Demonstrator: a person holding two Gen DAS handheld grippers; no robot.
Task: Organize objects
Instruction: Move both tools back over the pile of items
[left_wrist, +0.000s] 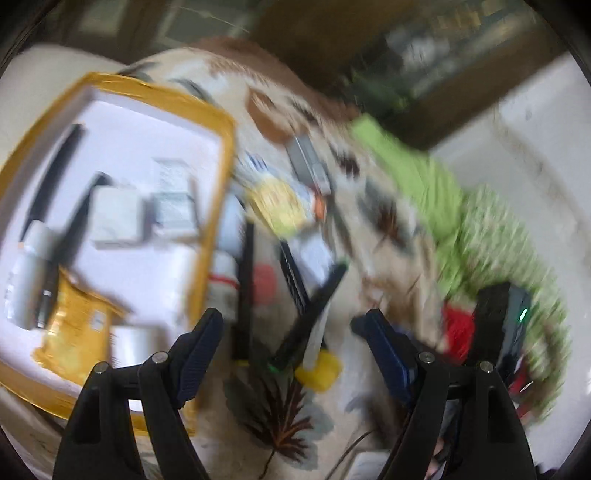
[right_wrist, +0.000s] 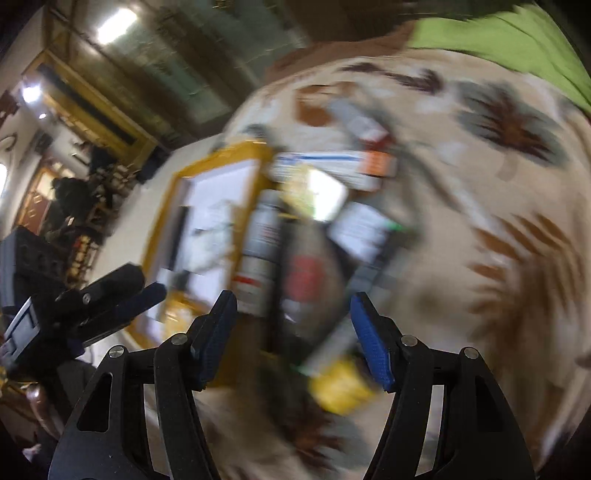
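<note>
A: Where are the fingers sitting?
B: Left gripper (left_wrist: 288, 328) is hovering just right of the tray (left_wrist: 221, 177), fingers (left_wrist: 201, 338) standing wide apart, gripping nothing. Right gripper (right_wrist: 291, 328) is doing the same, fingers spread, nothing between them.
A: Objects?
B: White box (left_wrist: 116, 218), silver tube (left_wrist: 27, 273) and yellow packet (left_wrist: 75, 328) are lying inside the tray. A loose pile is lying on the leaf-print cloth (left_wrist: 280, 424) just right of the tray: white bottle (left_wrist: 223, 273), black comb (left_wrist: 245, 291), yellow cap (left_wrist: 321, 371).
A: Sharpness?
B: Both views are smearing; labels unreadable.
</note>
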